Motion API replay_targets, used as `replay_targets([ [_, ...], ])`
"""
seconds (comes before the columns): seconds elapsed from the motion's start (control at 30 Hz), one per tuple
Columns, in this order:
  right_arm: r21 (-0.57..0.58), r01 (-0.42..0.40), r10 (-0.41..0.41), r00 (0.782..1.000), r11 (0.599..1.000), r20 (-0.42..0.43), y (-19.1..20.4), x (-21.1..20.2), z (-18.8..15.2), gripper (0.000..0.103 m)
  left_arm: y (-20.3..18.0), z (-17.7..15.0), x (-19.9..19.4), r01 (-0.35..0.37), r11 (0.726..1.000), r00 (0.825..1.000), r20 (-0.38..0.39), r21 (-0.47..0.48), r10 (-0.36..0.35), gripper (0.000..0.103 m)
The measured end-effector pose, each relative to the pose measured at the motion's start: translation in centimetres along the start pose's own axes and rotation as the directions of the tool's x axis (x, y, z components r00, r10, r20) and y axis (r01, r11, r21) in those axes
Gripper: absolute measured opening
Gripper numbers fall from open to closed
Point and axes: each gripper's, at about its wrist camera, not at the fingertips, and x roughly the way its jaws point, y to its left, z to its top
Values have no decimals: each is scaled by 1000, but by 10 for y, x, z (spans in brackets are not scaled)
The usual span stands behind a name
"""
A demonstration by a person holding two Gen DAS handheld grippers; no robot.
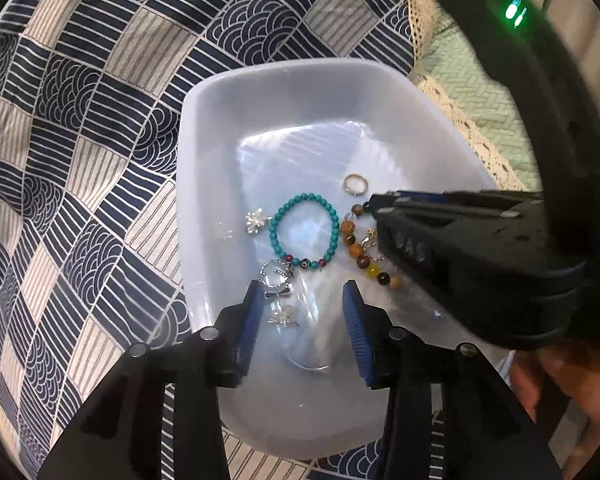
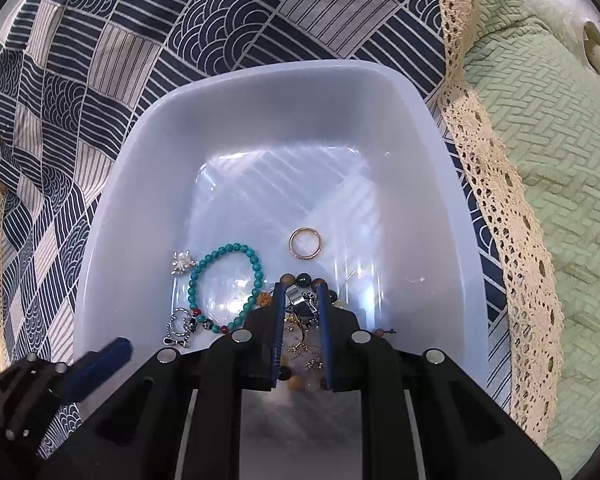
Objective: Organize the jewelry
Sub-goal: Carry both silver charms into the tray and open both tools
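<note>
A white plastic tray (image 1: 204, 160) (image 2: 112, 216) holds jewelry: a turquoise bead bracelet (image 1: 332, 220) (image 2: 256, 268), a gold ring (image 1: 356, 183) (image 2: 305, 243), a brown and amber bead bracelet (image 1: 356, 250), a silver flower brooch (image 1: 257, 221) (image 2: 181, 263), a silver bow ring (image 1: 276, 278) (image 2: 179, 328) and a pale flower charm (image 1: 285, 316). My left gripper (image 1: 302, 296) is open and empty, low over the tray's near end. My right gripper (image 2: 302, 288) (image 1: 374, 208) is lowered over the brown bracelet and a gold chain (image 2: 300, 344), its jaws narrowly apart around a small silver piece (image 2: 294, 296); whether they grip it is unclear.
The tray sits on a navy and beige patterned cloth (image 1: 80, 140) (image 2: 100, 60) with a lace edge (image 2: 500, 200). A green quilted cover (image 2: 560, 140) lies to the right.
</note>
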Motion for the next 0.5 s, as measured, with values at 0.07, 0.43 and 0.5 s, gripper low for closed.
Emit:
replay_targets([
  [0.07, -4, 16, -16, 1000, 1000, 4, 1, 0, 0, 18, 1, 1, -3, 7, 1000, 1000, 6, -4, -7, 41],
  [0.43, 16, 11, -13, 997, 1000, 77, -1, -27, 3, 40, -3, -3, -46, -21, 999, 996, 90, 28, 18, 66],
  [0.5, 25, 2, -5, 995, 1000, 101, -3, -40, 1, 45, 1, -4, -62, 0, 1000, 993, 118, 15, -2, 72],
])
